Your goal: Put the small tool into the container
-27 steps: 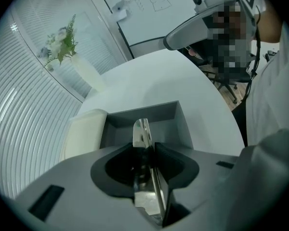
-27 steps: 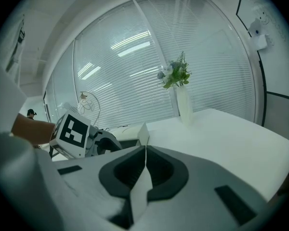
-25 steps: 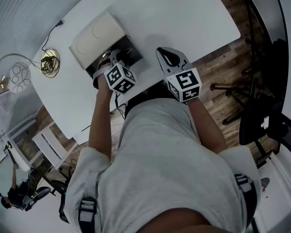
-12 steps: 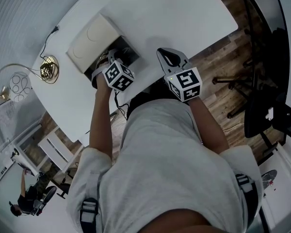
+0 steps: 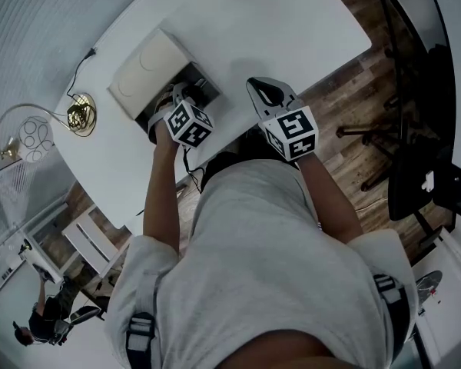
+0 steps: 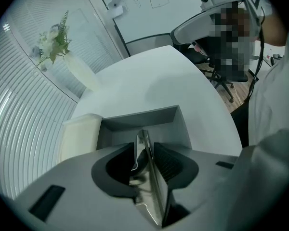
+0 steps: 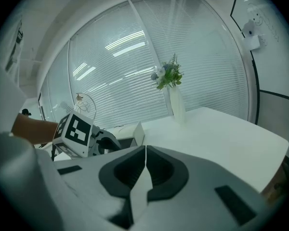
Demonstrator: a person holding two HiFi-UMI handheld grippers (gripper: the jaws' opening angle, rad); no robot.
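Standing before blinds (image 7: 135,57), white table (image 5: 292,21) bears container (image 6: 139,124).

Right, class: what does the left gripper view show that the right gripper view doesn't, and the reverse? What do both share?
Only the left gripper view: a thin metal tool clamped in the left gripper. Only the right gripper view: the right gripper, shut and empty, plus the left gripper's marker cube. Both: the white table, the vase of flowers, the container.
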